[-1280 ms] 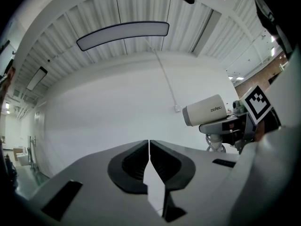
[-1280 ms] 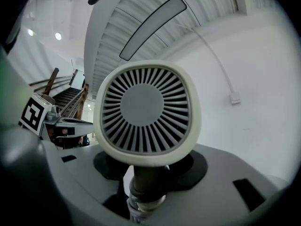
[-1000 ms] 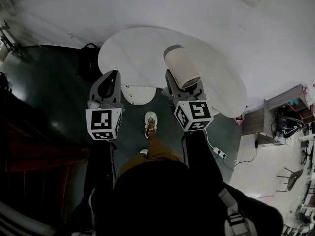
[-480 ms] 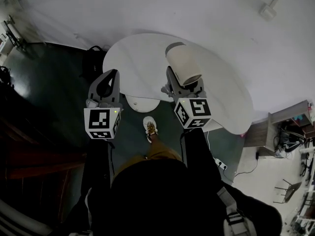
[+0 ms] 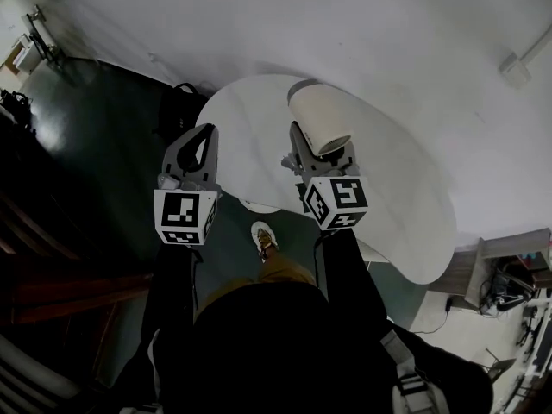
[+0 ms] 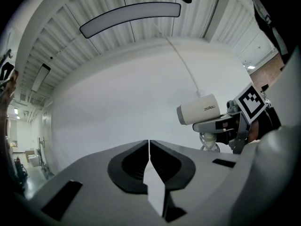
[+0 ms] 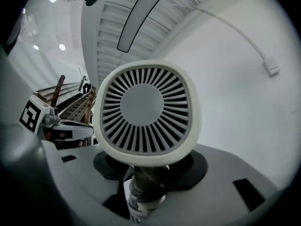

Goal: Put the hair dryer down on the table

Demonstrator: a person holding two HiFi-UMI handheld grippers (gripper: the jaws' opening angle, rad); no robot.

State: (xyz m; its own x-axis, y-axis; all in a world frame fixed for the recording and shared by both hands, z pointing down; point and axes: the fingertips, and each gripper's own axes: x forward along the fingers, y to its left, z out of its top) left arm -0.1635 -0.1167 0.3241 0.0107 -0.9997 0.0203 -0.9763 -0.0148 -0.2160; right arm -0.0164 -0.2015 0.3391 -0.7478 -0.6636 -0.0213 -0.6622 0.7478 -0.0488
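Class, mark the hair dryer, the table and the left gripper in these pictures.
hair dryer [image 5: 317, 121]: head view, on the side of its cream barrel.
table [image 5: 246, 115]: head view, on the bare white top left of the dryer.
left gripper [image 6: 149, 145]: left gripper view, where its closed tips meet.

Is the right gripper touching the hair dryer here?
Touching. In the right gripper view, the right gripper clamps the hair dryer by its handle.
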